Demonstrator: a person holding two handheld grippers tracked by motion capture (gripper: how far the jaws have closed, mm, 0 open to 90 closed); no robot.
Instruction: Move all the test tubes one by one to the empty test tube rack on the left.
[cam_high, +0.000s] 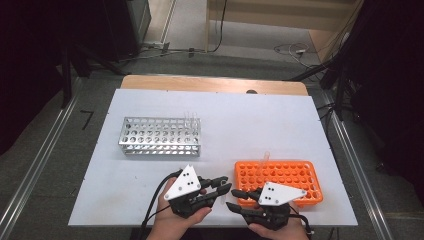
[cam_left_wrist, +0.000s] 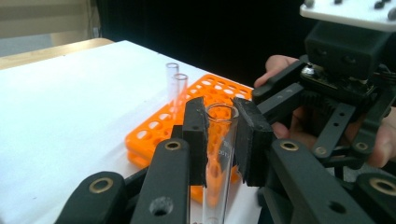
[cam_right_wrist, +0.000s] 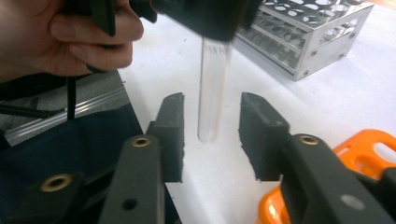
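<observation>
left gripper (cam_left_wrist: 219, 137): my jaws pinch the clear test tube (cam_left_wrist: 218, 154), pads on both sides near its rim, tube upright
test tube: held above the white worktop (cam_high: 150, 200), between the two grippers at the near edge; its round bottom hangs between the right jaws in the right gripper view (cam_right_wrist: 212, 88)
right gripper (cam_right_wrist: 211, 135): my jaws spread, pads clear of the tube on each side
orange rack (cam_high: 277, 179): near right on worktop, just beyond right gripper; two tubes (cam_left_wrist: 175, 88) standing in it
metal rack (cam_high: 161, 136): far left, well apart from the orange one
</observation>
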